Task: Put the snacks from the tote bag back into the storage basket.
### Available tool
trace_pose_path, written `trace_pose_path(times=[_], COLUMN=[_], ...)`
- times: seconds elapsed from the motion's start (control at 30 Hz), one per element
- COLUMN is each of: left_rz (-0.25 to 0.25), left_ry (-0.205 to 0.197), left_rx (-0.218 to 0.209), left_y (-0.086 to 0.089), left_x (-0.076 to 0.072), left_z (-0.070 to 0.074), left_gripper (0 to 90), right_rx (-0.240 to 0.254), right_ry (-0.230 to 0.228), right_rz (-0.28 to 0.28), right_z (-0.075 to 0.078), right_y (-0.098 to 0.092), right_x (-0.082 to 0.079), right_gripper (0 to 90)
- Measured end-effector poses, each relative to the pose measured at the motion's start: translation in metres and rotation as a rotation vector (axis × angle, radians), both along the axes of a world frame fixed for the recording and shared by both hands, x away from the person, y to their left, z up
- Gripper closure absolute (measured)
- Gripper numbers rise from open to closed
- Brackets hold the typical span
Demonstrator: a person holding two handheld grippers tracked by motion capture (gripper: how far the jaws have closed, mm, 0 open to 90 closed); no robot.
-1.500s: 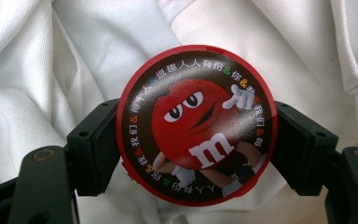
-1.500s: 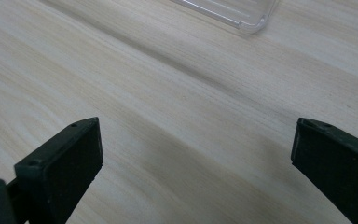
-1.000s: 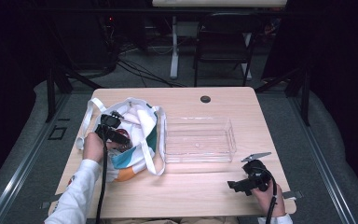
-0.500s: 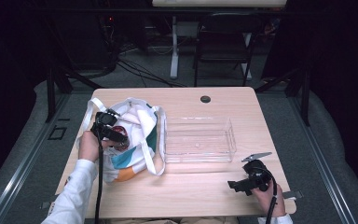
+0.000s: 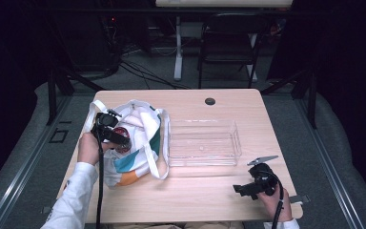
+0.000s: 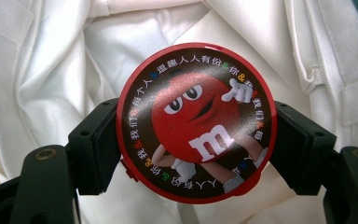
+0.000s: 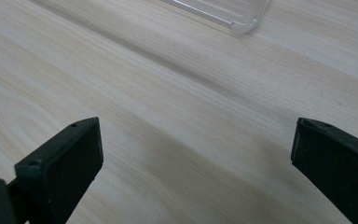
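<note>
My left gripper (image 5: 116, 138) is up at the left side, its jaws clamped tight from both sides, my left hand (image 5: 88, 149) wrapped round its body and a white sleeve (image 5: 74, 200) running back toward me. My right gripper (image 5: 240, 189) sits low at the right, jaws spread wide with nothing between them, in my right hand (image 5: 276, 205).

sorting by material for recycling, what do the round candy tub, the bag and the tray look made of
Round candy tub: likely plastic, glossy red rim with printed label that catches light. Bag: soft white woven cloth, creased, with stitched seams. Tray: clear rigid plastic, table grain visible through it.
</note>
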State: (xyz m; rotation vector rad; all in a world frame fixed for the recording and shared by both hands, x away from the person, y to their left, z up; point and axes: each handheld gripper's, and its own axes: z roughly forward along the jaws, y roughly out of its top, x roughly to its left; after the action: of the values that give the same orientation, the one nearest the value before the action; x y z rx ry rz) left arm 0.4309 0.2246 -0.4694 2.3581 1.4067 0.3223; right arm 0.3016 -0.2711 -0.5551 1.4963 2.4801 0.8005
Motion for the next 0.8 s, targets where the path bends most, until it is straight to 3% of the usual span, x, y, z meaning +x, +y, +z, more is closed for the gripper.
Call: trace_pose_path(times=[0.8], left_rz=[-0.017], left_ry=[-0.03], left_rx=[-0.009], left_y=[0.002], left_x=[-0.001], left_z=[0.034], left_gripper=[26.0], right_rx=[-0.013], right_ry=[0.0], right_rz=[-0.002], right_z=[0.0], right_y=[-0.001], right_x=[0.0], right_gripper=[1.8])
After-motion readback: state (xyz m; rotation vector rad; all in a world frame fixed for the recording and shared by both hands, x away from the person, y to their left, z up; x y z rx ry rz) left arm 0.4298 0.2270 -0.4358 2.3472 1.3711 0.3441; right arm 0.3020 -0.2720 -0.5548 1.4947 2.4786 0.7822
